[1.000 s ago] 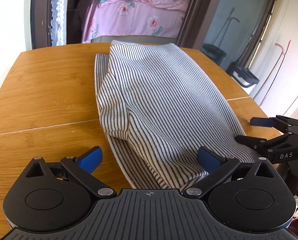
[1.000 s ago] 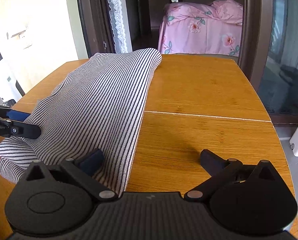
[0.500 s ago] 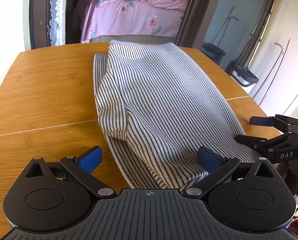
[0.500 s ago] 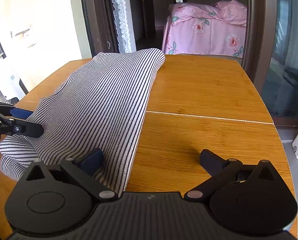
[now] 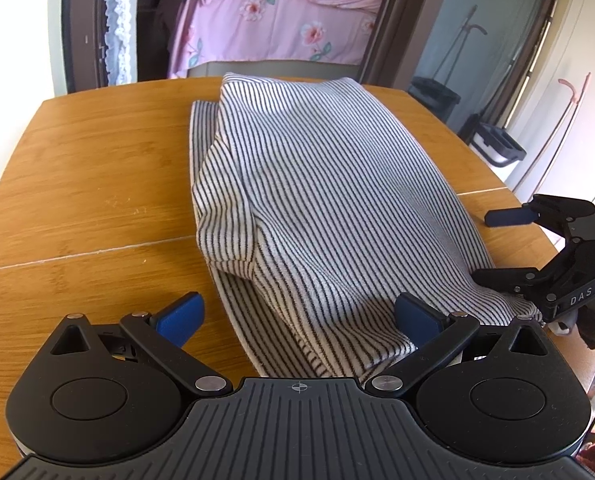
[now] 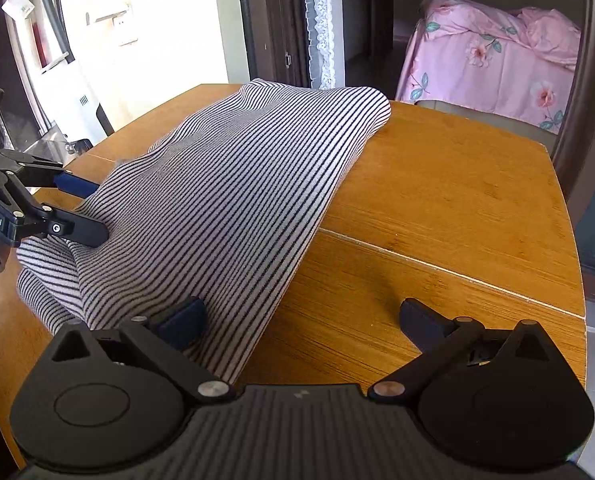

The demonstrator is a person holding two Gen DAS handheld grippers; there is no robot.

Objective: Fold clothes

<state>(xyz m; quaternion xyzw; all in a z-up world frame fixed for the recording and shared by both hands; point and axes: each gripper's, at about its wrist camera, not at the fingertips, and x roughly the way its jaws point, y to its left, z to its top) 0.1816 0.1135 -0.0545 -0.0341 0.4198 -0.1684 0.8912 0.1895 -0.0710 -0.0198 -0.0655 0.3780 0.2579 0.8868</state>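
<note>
1. Cloth (image 5: pixel 317 208), striped, lies on the wooden desk (image 5: pixel 89 184), its long axis running from the near edge toward the far edge and the pink bed (image 5: pixel 273 28).
2. Left gripper (image 5: pixel 297 316) sits low at the cloth's near left corner, jaws spread wide.
3. Right gripper (image 6: pixel 303 320) sits low at the near right corner, likewise spread, one finger under the fabric.

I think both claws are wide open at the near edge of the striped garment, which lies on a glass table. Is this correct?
Not quite: the table is wooden, not glass; the right wrist view shows its grain and a seam. The rest holds: the left claw and right claw are wide open at the near edge of the striped garment.
</note>
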